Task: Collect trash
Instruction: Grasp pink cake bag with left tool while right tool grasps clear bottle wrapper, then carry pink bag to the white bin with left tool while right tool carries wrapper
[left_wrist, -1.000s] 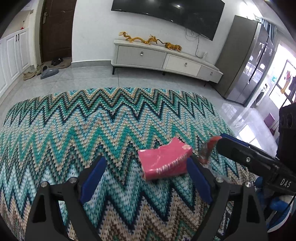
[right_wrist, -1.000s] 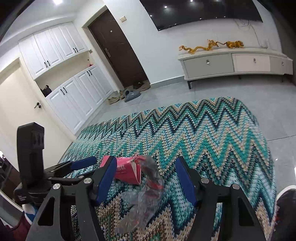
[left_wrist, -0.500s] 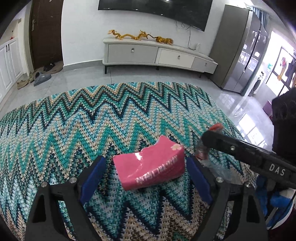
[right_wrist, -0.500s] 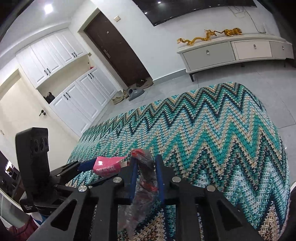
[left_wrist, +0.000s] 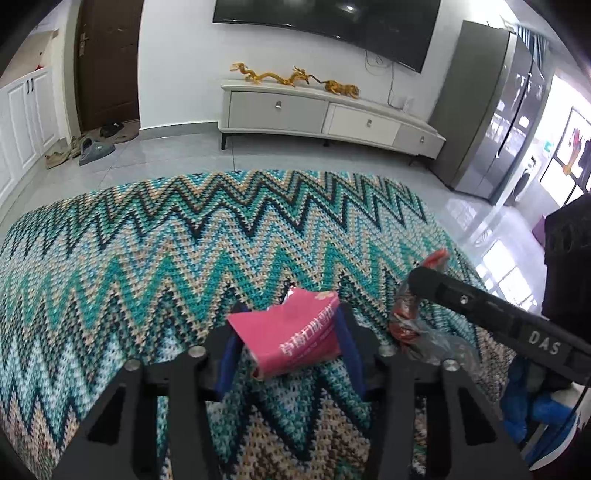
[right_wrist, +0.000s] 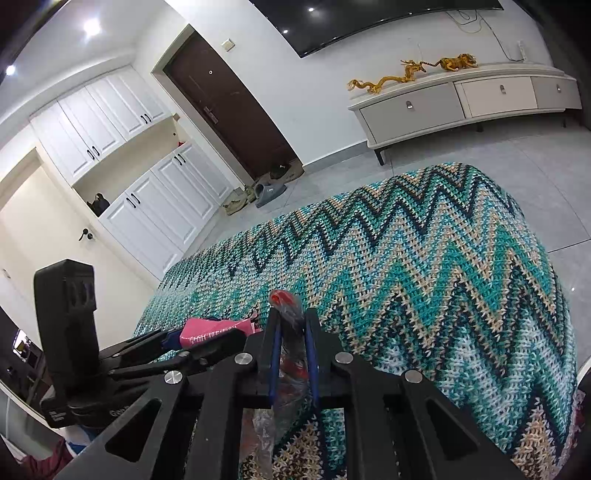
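Left wrist view: left gripper (left_wrist: 288, 343) jaws closing around pink packet (left_wrist: 291, 338); "DAS"-marked right gripper (right_wrist: 291, 332) clamps plastic wrapper (right_wrist: 290, 321).

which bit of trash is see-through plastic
The crumpled wrapper with red print, pinched in the right claw. The other piece, the packet between the left claw's pads, is solid pink.

On the right gripper (left_wrist: 428, 280), you can read the white letters "DAS" printed along its black arm, seen from the left wrist view. The pink packet (left_wrist: 295, 332) carries white Chinese characters down its face, too small and skewed for you to make out. The left gripper's (right_wrist: 207, 334) base shows a small white label and lettering, blurred beyond reading.
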